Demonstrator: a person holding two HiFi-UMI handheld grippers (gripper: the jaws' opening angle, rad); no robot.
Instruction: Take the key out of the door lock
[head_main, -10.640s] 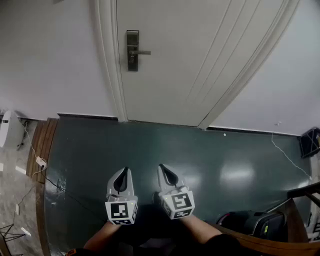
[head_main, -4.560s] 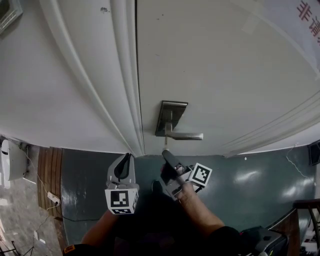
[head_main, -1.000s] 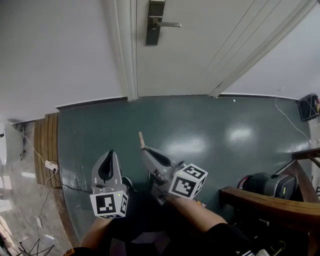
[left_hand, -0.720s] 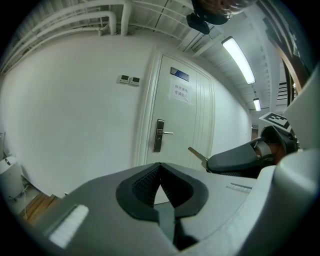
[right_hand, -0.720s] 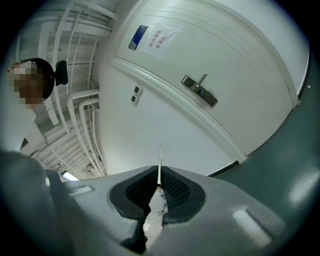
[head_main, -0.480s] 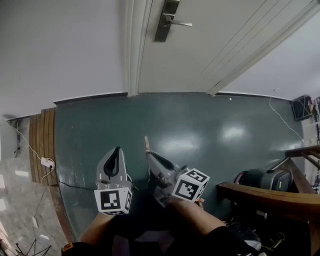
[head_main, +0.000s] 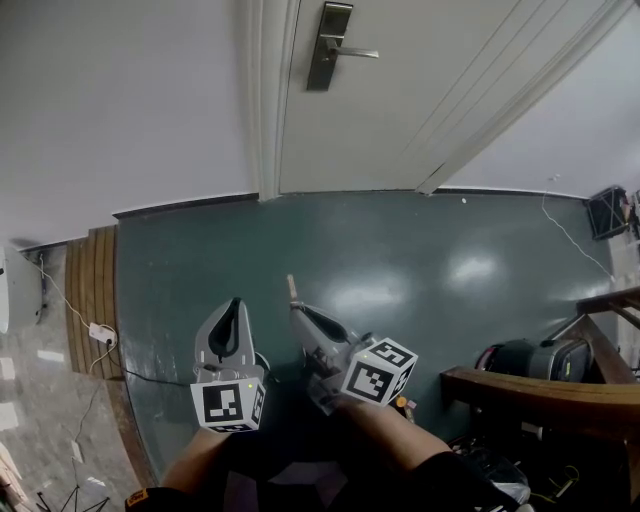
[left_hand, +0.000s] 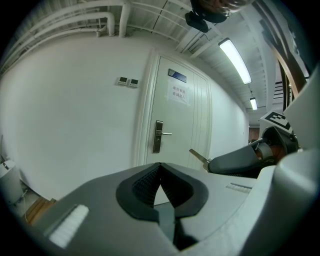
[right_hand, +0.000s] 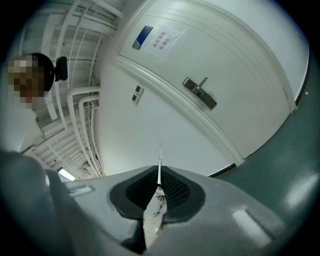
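The door's metal lock plate (head_main: 324, 45) with its lever handle (head_main: 357, 52) stands far off, at the top of the head view. My right gripper (head_main: 298, 308) hangs low over the green floor, well back from the door, shut on the key (head_main: 292, 289), whose blade sticks out past the fingertips. In the right gripper view the key (right_hand: 159, 165) shows edge-on between the pads, with the lock (right_hand: 200, 93) far beyond. My left gripper (head_main: 235, 303) is beside it, shut and empty. The left gripper view shows the key (left_hand: 199, 156) and the lock (left_hand: 158, 136).
A white wall and door frame (head_main: 262, 100) stand left of the door. A power strip with cable (head_main: 98, 332) lies by the wooden strip (head_main: 85, 290) at left. A black object (head_main: 522, 358) and a wooden rail (head_main: 540, 392) sit at right. A paper sign (left_hand: 179, 93) is on the door.
Several seconds ago the right gripper was at the lock; now it is far back from the door with the key. Over the last second both grippers have barely moved.
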